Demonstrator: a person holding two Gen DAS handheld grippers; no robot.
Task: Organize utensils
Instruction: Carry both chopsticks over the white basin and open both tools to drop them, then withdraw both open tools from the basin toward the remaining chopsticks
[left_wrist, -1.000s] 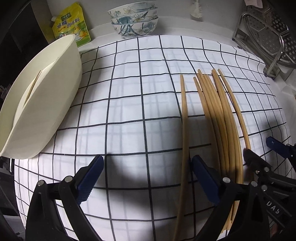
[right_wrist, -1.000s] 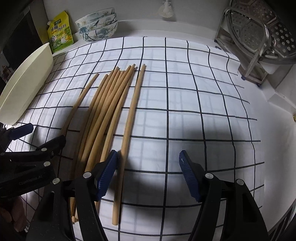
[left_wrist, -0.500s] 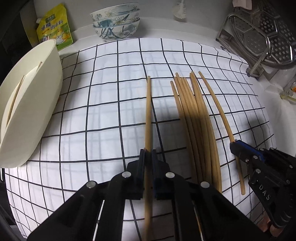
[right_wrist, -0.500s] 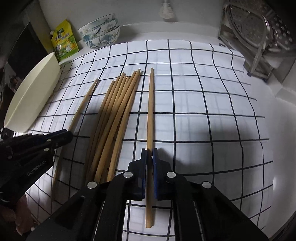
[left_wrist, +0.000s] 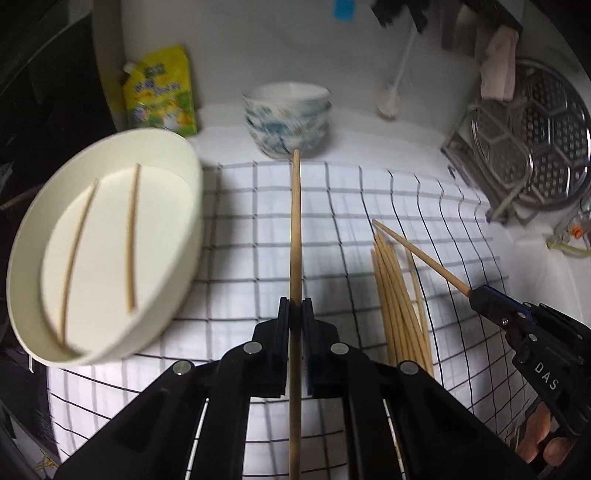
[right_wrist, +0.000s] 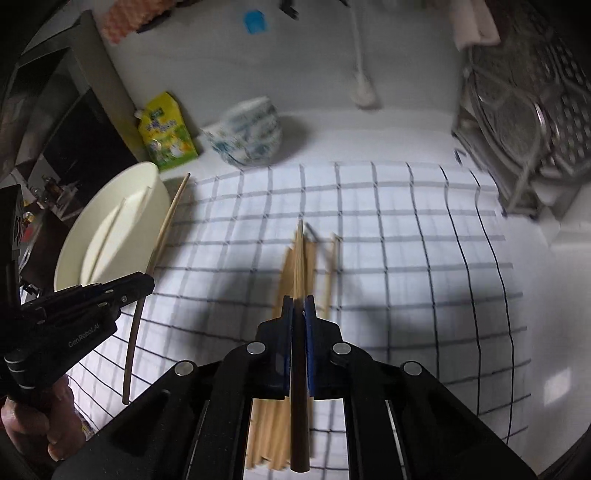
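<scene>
Both hand-held grippers have closed and risen since the earlier frames: left hand-held gripper (left_wrist: 294, 314) clamps one chopstick (left_wrist: 295, 229), right hand-held gripper (right_wrist: 298, 314) another (right_wrist: 300, 258), clear of the pile (left_wrist: 397, 295) on the desk (left_wrist: 240, 229). Transfer step; next, lay each flat in the oval tray (left_wrist: 177, 266).

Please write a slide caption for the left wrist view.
Left gripper shut on a chopstick; two more lie in the tray.
</scene>
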